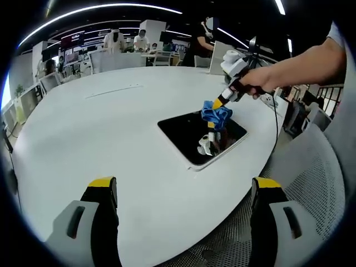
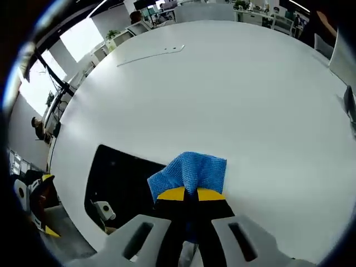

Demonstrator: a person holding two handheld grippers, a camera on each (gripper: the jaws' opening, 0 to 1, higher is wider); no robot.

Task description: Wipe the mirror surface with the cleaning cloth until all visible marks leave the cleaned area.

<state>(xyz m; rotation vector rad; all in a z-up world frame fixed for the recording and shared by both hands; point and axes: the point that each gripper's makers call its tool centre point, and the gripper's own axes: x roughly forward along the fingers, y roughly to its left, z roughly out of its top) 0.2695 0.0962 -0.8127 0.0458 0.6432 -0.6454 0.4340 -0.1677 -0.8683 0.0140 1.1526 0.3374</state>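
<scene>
- While the right gripper [image 2: 191, 194] has its yellow-tipped jaws clenched on the crumpled blue microfibre cleaning cloth [image 2: 190, 172], the wiping step looks to be under way, with the cloth bunched just ahead of the tips.
- Directly under the cloth lies the dark rectangular mirror with a pale frame [image 1: 192, 133], flat on the round white table [image 1: 111, 128]; the cloth [image 1: 216, 113] touches the mirror at its far edge.
- My judgement: the next move calls for a stroke drawn back over the glass toward the near edge, with the cloth kept pressed flat.
- Beyond the mirror's frame, bare tabletop gives open room on every side, though the table's rim runs close on the near side.
- Well apart from the mirror, the left gripper [image 1: 183, 192] hangs with its jaws spread and empty.
</scene>
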